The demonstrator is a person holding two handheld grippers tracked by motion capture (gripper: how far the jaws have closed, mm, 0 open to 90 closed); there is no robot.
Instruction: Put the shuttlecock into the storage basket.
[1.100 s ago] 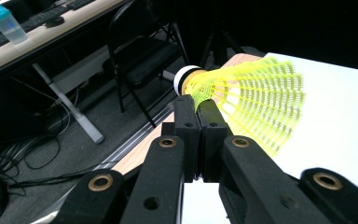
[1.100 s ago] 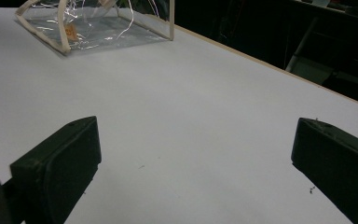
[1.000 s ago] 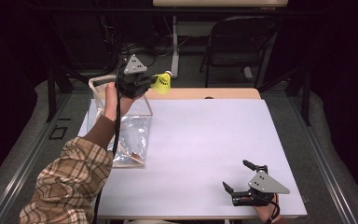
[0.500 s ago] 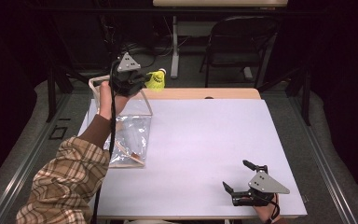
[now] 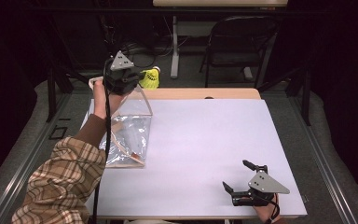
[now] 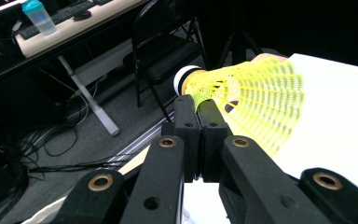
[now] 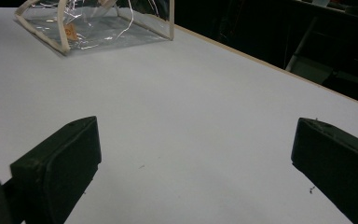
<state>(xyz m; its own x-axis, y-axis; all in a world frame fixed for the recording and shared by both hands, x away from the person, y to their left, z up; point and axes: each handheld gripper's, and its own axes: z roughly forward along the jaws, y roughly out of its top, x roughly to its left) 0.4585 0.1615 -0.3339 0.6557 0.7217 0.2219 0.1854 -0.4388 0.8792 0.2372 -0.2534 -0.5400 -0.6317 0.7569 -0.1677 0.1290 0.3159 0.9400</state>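
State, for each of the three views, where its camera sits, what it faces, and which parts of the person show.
High view: above the table, looking down; plaid sleeve, both grippers.
Left gripper view: on the left gripper, facing the yellow plastic shuttlecock.
Right gripper view: on the right gripper, facing the clear plastic bag.
Shared: white table.

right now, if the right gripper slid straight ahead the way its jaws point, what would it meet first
Probably nothing soon: the right gripper, jaws wide open, faces bare table. The clear bag sits far off to one side of that line, so the table's far edge likely comes first, though depth is unclear.
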